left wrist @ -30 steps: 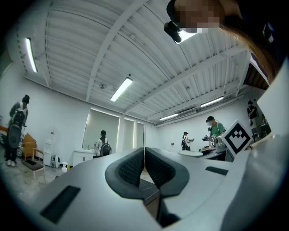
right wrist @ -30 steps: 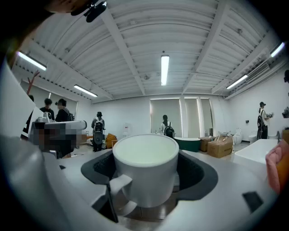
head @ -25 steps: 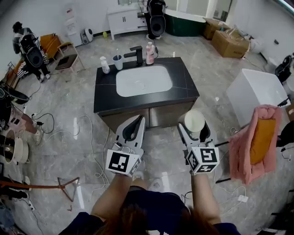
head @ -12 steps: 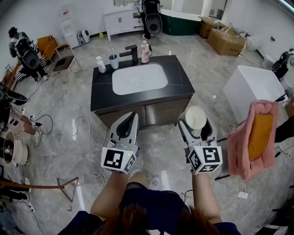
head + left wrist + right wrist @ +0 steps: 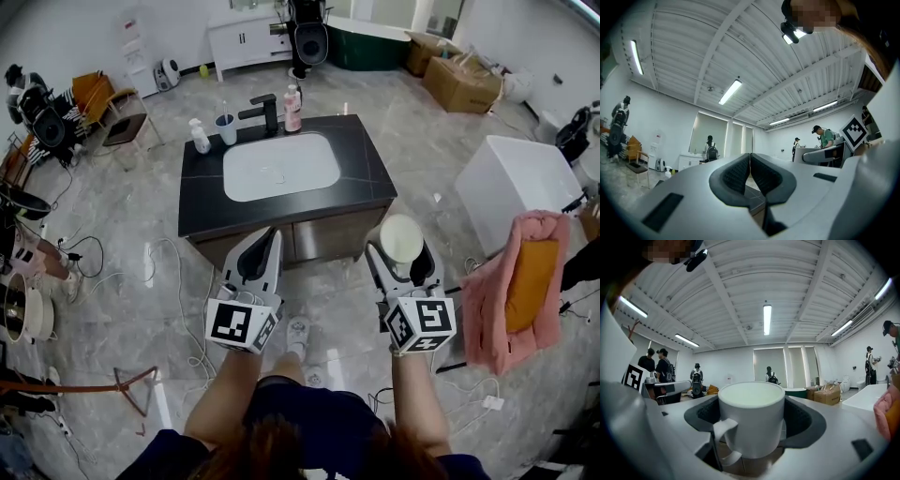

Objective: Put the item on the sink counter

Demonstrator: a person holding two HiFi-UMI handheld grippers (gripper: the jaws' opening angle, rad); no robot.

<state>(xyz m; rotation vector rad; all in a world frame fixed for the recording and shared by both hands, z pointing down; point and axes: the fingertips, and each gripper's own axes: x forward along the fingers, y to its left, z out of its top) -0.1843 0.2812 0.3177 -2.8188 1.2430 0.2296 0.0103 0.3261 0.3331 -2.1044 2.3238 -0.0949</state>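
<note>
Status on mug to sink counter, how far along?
Done: the white mug is grasped, with the right hand-held gripper shut on it. In hand: it hangs above the floor in front of the sink counter, not over it. Left: reach over the counter, set it down, release. The left hand-held gripper is shut and empty.

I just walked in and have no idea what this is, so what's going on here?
A person stands in front of the sink counter, holding a gripper in each hand. The right gripper is shut on an upright white mug. The left gripper is shut with nothing in it. The mug is not yet on the counter, where a faucet and a pink bottle stand behind the basin.
</note>
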